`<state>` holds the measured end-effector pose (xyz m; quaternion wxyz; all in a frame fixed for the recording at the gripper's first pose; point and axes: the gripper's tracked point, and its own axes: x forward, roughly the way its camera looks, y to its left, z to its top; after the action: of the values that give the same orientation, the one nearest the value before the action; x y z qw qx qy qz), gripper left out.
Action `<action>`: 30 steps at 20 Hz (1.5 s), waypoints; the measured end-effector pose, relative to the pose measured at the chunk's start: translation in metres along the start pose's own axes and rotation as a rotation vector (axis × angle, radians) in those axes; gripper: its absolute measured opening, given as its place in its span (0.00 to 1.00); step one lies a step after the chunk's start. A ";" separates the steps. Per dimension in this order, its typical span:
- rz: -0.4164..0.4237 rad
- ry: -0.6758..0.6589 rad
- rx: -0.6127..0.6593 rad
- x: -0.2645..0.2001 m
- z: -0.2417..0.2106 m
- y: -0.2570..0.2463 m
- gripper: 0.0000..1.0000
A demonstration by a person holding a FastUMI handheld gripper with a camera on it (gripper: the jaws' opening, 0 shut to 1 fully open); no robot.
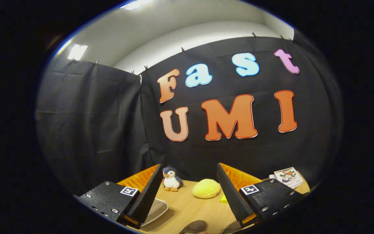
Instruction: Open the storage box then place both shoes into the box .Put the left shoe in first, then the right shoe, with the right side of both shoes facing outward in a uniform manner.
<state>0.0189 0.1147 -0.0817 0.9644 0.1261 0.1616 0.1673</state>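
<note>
The tongs (189,182) stand wide apart, holding nothing, raised above the wooden bench (203,208). Low between the fingers lie two dark rounded shapes — likely the shoes (194,226) — but too little shows to tell which way they point. A pale lidded storage box (156,210) sits beside the left finger. Beyond the fingers, near the black cloth wall, stand a toy penguin (171,179), a yellow plush lump (206,188) and a printed card (288,176).
</note>
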 end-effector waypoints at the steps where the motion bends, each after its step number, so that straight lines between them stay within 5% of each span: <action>1: 0.015 0.043 0.036 0.004 -0.014 0.004 0.98; 20: 0.237 0.808 0.525 0.018 -0.271 0.097 0.97; 30: 0.305 0.962 0.741 0.022 -0.316 0.126 0.96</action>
<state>-0.1085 0.2975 -0.3397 0.6411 0.3845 0.6051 0.2738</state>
